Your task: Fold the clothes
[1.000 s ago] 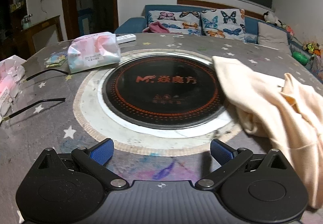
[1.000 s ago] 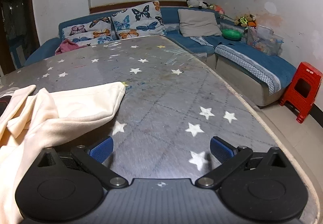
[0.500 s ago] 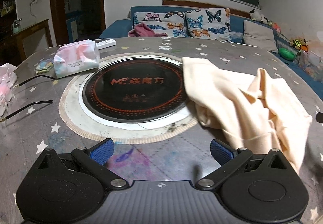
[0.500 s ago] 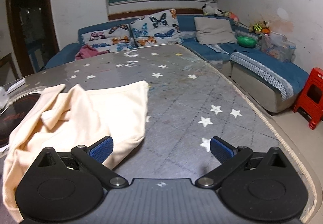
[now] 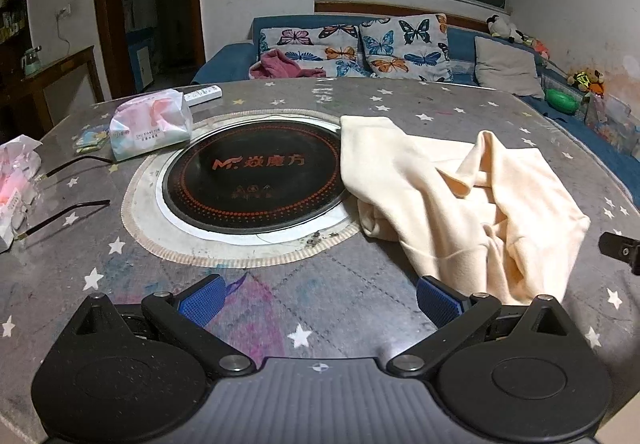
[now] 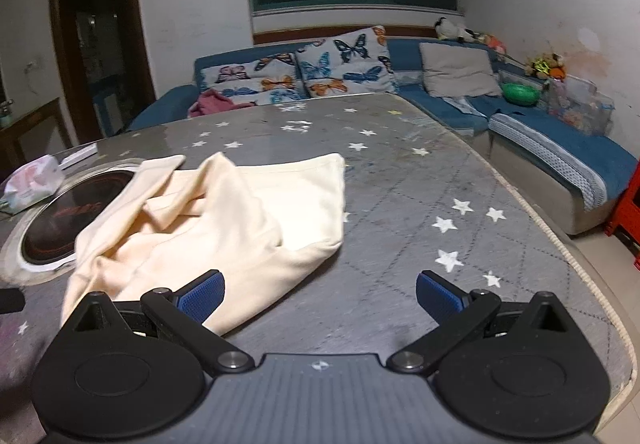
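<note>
Both my claws hang released with nothing in them: the left gripper [image 5: 318, 302] has its blue ribbed pads spread wide over bare tabletop, and the right gripper [image 6: 320, 298] is spread just as wide, its left pad just at the near hem of the cream garment [image 6: 224, 219]. That garment lies in a rumpled heap on the table [image 6: 420, 203], right of the round black induction hob [image 5: 256, 179], one long flap reaching up along the hob's rim and a peaked ridge standing in the middle. It is plainly not folded flat, so I judge I am at the stage of taking hold to spread or fold it; which edge belongs to which part of the garment I cannot tell under the creases. The next move calls for each claw to find a clean single layer at a corner or hem, not a bunched wad. The cloth looks soft, matte and limp, likely a knit that will sag and drag. The table cover is smooth, grey and star-printed, a little glossy; a soft tissue pack [image 5: 150, 123] sits well apart beyond the hob
</note>
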Demonstrator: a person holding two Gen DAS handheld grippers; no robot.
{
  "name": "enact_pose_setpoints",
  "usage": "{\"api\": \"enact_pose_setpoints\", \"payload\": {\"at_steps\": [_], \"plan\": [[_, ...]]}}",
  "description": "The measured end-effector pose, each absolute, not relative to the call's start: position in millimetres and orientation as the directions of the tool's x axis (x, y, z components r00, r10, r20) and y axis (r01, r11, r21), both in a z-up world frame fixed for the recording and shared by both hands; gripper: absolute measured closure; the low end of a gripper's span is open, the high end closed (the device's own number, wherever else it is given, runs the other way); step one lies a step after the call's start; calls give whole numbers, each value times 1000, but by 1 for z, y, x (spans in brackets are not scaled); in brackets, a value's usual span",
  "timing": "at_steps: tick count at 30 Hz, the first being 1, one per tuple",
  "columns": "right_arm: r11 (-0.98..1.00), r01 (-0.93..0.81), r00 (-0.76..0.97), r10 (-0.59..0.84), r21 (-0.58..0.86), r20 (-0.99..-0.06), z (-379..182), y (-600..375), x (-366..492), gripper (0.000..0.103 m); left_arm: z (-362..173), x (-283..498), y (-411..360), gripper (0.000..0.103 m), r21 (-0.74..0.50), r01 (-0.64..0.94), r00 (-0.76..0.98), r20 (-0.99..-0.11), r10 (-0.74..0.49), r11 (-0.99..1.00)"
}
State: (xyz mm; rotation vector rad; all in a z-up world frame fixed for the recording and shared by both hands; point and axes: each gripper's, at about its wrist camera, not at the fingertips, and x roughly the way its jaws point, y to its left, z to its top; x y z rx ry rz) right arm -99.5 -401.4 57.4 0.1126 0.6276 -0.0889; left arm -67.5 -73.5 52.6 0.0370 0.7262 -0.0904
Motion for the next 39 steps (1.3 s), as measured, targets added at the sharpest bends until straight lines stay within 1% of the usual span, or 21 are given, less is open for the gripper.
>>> {"api": "enact_pose_setpoints", "payload": {"at_steps": [10, 11, 14, 25, 28, 30, 34, 38, 39], "plan": [[995, 63, 812, -10, 71, -583, 62, -387, -102, 2, 59, -73, -77, 0, -6, 100, 750, -657, -79, 995], [996, 59, 813, -7, 71, -583, 63, -385, -102, 4, 59, -72, -77, 0, -7, 101, 751, -655, -81, 995], [997, 47, 811, 2, 69, -585, 63, -382, -100, 5, 61, -67, -79, 0, -13, 106, 751, -655, -89, 994], [997, 0, 790, 46, 75, -611, 63, -379, -69, 14, 64, -34, -97, 1, -25, 166, 734, -665, -140, 986], [997, -18, 785, 57, 69, -617, 63, -378, -58, 16, 64, -23, -103, 3, -23, 181, 728, -669, -150, 983], [998, -30, 782, 62, 63, -621, 63, -376, -51, 19, 64, -16, -107, 5, -21, 191, 723, -673, -155, 981], [997, -47, 778, 77, 64, -624, 64, -375, -37, 22, 63, -3, -115, 7, -14, 207, 715, -680, -161, 978], [995, -73, 774, 98, 65, -626, 65, -373, -24, 30, 64, 11, -123, 11, -15, 223, 710, -683, -173, 975], [995, -78, 772, 102, 65, -628, 65, -373, -20, 31, 64, 14, -125, 11, -12, 227, 711, -681, -174, 974]]}}
